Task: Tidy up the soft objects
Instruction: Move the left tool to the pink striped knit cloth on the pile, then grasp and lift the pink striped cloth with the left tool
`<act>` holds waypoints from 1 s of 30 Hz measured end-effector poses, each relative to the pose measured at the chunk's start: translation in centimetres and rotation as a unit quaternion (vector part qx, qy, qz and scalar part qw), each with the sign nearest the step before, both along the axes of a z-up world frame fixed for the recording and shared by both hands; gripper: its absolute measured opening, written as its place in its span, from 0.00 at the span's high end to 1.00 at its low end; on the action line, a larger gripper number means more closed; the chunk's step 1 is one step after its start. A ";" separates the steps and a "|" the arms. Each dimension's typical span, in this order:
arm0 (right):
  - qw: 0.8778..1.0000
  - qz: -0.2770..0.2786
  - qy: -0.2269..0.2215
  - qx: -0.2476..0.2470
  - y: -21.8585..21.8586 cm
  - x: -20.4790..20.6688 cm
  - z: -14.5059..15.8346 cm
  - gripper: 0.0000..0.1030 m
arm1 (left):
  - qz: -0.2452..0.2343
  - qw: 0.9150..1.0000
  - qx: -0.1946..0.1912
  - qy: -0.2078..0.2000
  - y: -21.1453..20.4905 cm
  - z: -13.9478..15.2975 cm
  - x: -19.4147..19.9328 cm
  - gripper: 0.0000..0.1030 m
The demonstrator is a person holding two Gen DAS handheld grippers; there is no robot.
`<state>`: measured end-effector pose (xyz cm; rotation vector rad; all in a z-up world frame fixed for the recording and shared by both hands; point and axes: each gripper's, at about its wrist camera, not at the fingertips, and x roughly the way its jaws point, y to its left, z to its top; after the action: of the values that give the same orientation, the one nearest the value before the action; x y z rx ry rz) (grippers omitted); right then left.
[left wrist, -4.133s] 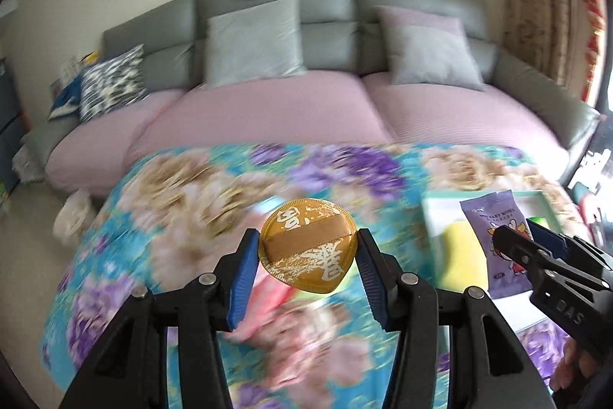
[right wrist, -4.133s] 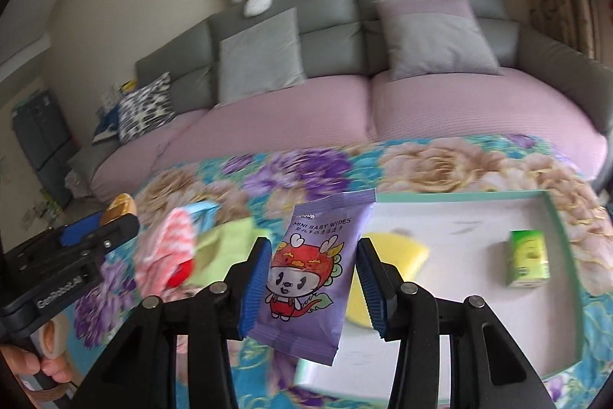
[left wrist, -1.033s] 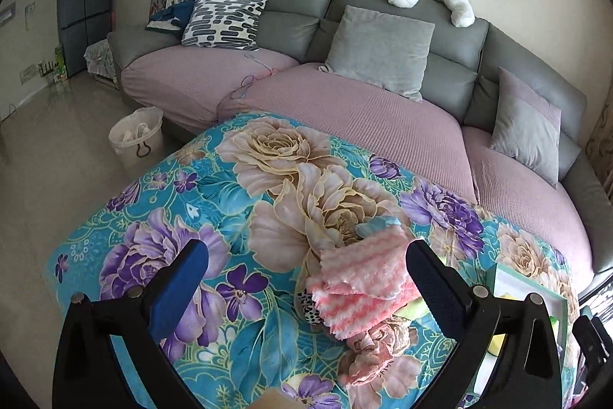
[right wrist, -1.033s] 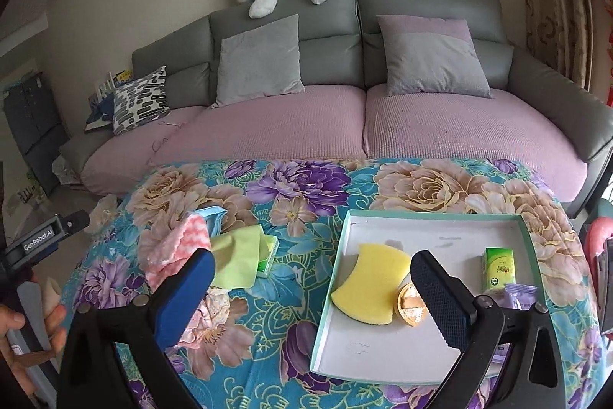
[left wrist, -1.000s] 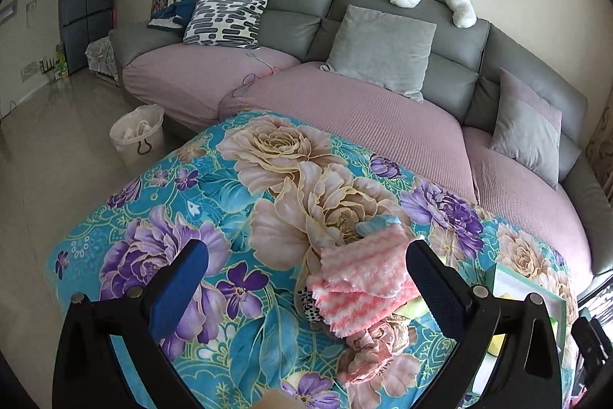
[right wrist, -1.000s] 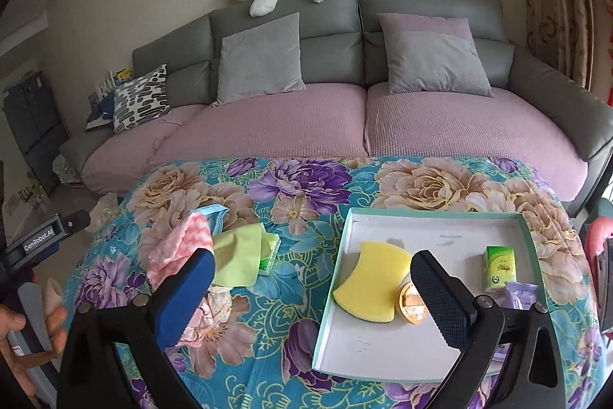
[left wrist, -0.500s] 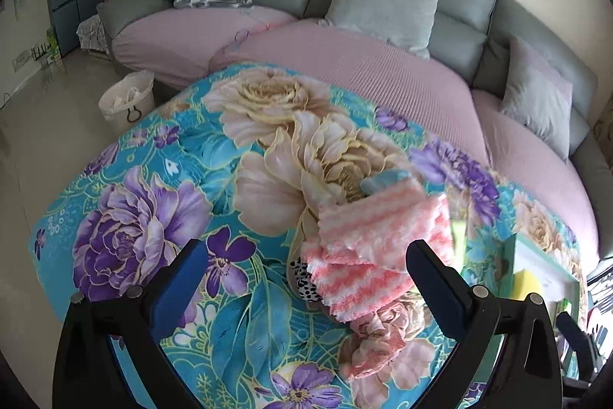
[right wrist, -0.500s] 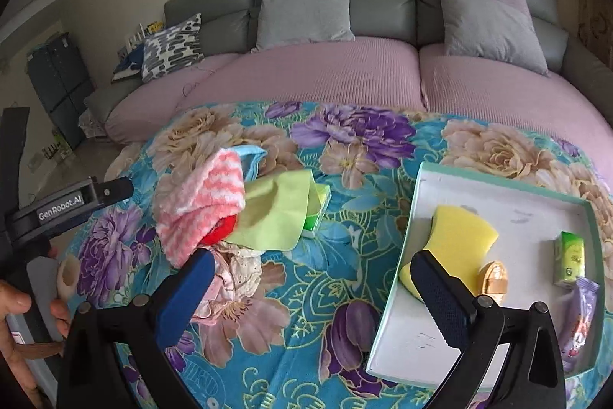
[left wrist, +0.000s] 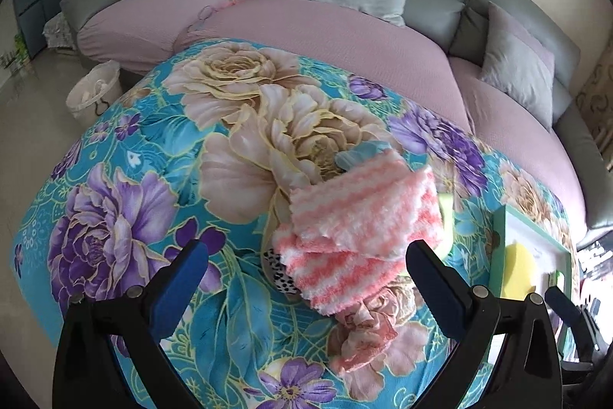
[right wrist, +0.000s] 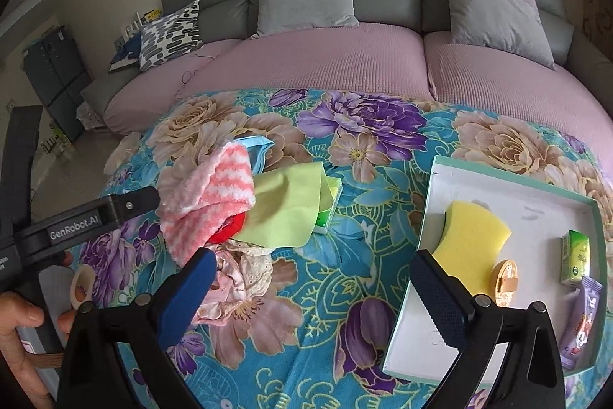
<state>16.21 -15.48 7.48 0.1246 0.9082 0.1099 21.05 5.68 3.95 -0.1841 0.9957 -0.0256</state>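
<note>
Surface: floral tablecloth (left wrist: 161, 156) over a table, with a grey-and-mauve sofa (right wrist: 329, 64) behind it.
Left gripper (left wrist: 306, 278): fingers spread wide, nothing between them.
Pink striped towel (left wrist: 360, 221): heaped on the cloth just ahead of the left gripper, nearer its right finger (left wrist: 433, 284), whose tip overlaps the towel's lower edge in the picture; contact is hard to judge.
Right gripper (right wrist: 310, 290): fingers wide apart and empty, over the cloth between the pile and the tray.
Pile: yellow-green cloth (right wrist: 283, 209), a red item and a lacy pink garment (right wrist: 237, 278) beside the towel.
Tray (right wrist: 433, 202): holds a yellow sponge (right wrist: 471, 232), a round gold packet (right wrist: 505, 280), a green box (right wrist: 576, 255) and a purple wipes pack (right wrist: 584, 317).
</note>
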 end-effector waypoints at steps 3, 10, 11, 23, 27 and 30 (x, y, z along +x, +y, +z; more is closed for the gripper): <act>1.000 -0.004 -0.020 -0.013 0.4 -0.6 1.3 0.03 | -0.035 0.999 -0.006 -0.003 -1.2 -0.3 0.2 0.00; 1.000 -0.003 -0.013 -0.015 0.6 0.5 0.9 0.08 | -0.079 0.997 0.019 -0.014 -3.8 -0.8 0.7 0.00; 1.000 -0.002 -0.014 -0.018 0.7 0.6 0.8 0.08 | -0.079 0.997 0.020 -0.013 -4.1 -1.0 1.1 0.00; 1.000 -0.015 -0.012 -0.015 -1.0 2.4 -1.0 0.11 | -0.096 0.995 0.040 -0.001 -6.9 -3.6 3.8 0.05; 1.000 -0.015 -0.005 -0.019 -1.0 2.8 -1.6 0.11 | -0.101 0.993 0.061 0.010 -7.7 -4.4 4.1 0.14; 1.000 -0.010 -0.001 -0.013 -1.0 2.9 -1.8 0.11 | -0.101 0.992 0.068 0.012 -7.9 -4.5 4.1 0.29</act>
<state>19.15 -16.46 5.65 0.1095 0.9057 0.0791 25.13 -2.17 -0.55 0.0417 1.0323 -0.1412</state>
